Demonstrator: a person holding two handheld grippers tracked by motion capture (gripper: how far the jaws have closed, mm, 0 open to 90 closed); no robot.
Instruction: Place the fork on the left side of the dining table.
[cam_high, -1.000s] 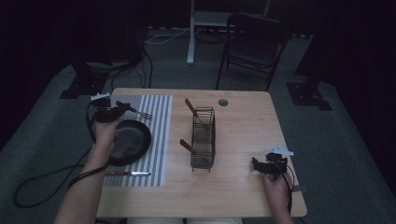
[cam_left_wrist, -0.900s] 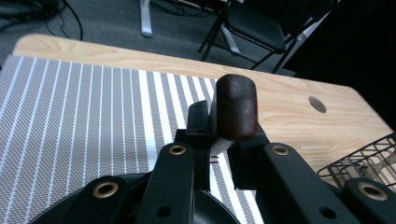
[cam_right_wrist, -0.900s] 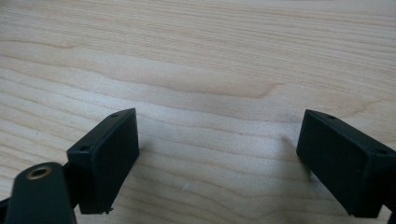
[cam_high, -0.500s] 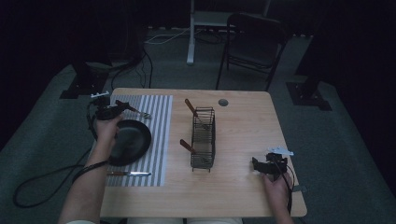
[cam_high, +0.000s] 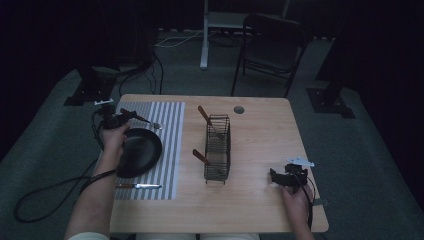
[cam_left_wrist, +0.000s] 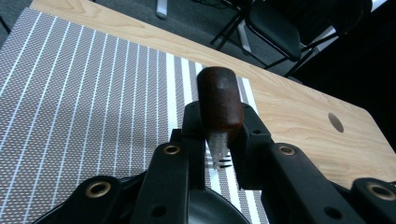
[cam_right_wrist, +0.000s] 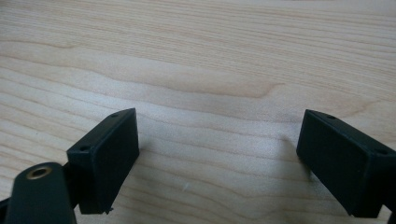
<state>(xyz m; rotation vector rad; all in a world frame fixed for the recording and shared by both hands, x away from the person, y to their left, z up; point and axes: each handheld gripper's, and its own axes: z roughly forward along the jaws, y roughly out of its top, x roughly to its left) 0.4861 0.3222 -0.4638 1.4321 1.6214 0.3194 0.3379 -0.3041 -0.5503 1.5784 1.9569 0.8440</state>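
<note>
My left gripper (cam_high: 119, 120) is over the far left part of the striped placemat (cam_high: 170, 115), just beyond a black pan (cam_high: 140, 150). A fork (cam_high: 146, 121) with a dark wooden handle (cam_left_wrist: 219, 100) sits between its jaws, tines (cam_left_wrist: 223, 161) pointing down at the mat (cam_left_wrist: 93, 93). The jaws have just been opening slightly, and the pads still press the handle. My right gripper (cam_high: 276, 177) rests low over the bare wood at the near right, open, with nothing between its fingers (cam_right_wrist: 109, 158).
A wire rack (cam_high: 218, 147) stands mid-table with two wooden-handled utensils (cam_high: 205, 116) in it. A knife (cam_high: 139, 186) lies on the mat's near edge. A cable hole (cam_high: 239, 109) is near the far edge. A chair (cam_high: 270, 35) stands beyond the table.
My left gripper has sunk a little toward the mat with the fork in it. The right gripper has stayed in place.
</note>
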